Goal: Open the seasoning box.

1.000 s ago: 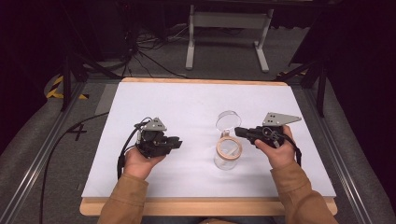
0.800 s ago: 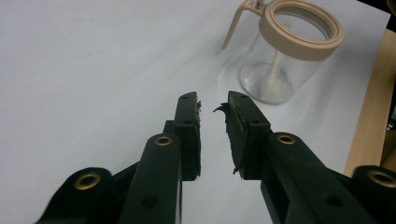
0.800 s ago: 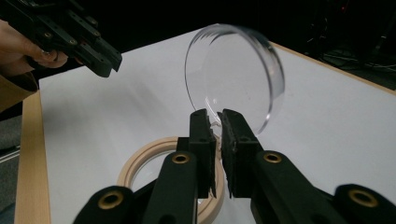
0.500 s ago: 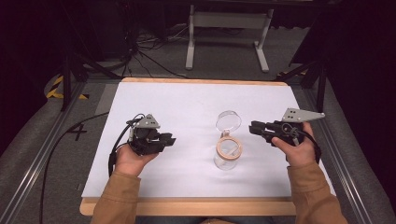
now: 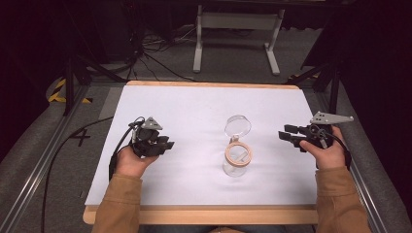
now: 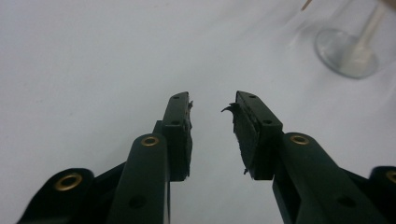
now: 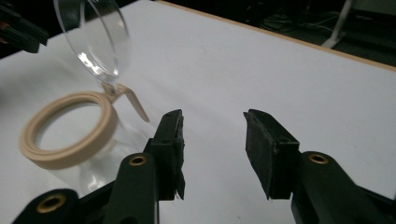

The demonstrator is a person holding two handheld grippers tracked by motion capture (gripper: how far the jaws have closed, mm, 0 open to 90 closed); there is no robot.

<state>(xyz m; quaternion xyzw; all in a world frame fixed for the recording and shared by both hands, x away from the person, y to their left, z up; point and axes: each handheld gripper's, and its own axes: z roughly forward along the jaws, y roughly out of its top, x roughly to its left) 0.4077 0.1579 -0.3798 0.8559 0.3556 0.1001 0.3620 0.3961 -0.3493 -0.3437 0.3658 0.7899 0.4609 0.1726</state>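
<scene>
The clear jar (image 5: 237, 162) stands near the middle of the white table (image 5: 194, 107) with its beige-rimmed mouth up and its hinged clear lid (image 5: 238, 126) swung up and back, so the opening step looks done and both hands appear to be in the letting-go stage. The right gripper (image 5: 290, 136) sits well to the right of the jar, its 2 jaws having just been opening and now spread with nothing between them; in the right gripper view the pads (image 7: 273, 154) frame bare table, with the beige rim (image 7: 70, 130) off to the left of the jaws and the lid (image 7: 93, 37) tilted above it. The left gripper (image 5: 166, 143) rests well apart on the jar's other side, its jaws likewise having just been opening and now parted on nothing; in the left gripper view the gap between the worn pads (image 6: 245, 133) is empty and the jar's glass base (image 6: 348, 53) lies far ahead, up and to the right. If more is to be done with the jar, I judge either hand would first have to travel back in toward it and line its open jaws up on the rim or lid before closing, gently, since glass may slip or tip
</scene>
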